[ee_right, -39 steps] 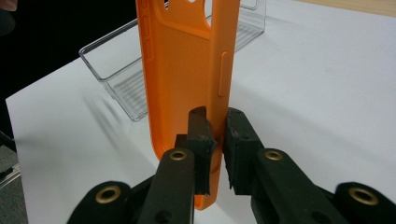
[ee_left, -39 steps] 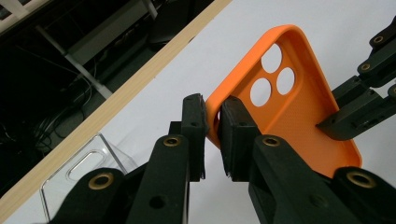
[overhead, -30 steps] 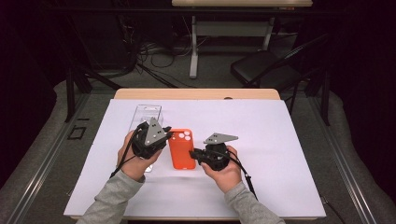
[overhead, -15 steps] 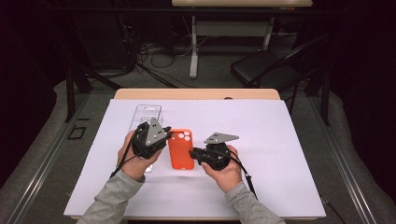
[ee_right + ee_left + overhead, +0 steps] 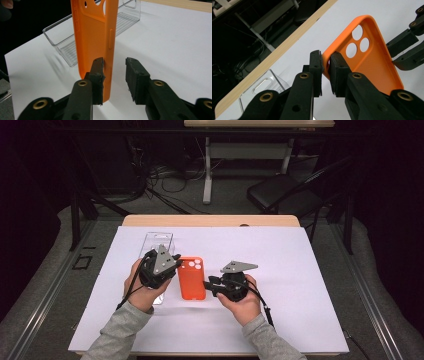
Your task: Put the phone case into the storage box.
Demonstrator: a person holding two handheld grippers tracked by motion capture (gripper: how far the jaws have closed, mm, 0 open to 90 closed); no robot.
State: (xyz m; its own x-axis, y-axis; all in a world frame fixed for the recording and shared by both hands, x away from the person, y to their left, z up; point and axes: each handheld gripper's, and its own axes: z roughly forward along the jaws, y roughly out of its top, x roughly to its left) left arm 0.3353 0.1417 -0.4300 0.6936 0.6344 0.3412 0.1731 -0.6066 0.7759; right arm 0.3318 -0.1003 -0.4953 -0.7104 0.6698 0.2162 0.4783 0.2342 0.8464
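High view: the orange case (image 5: 192, 279) lies on the white tabletop (image 5: 300, 270) between both tongs. Left gripper view: the left tongs (image 5: 325, 71) clench the case's rim. Right gripper view: the right tongs (image 5: 114, 76), just opening, stand released around its edge; a handover seems underway, and next they must back clear.

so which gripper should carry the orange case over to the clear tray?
Left gripper: its jaws are clamped on the orange case rim and it sits beside the clear tray. Right gripper jaws have just been opening, letting go.

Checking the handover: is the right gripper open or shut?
Open: the right gripper has just been opening; a gap separates one pad from the orange silicone phone case.
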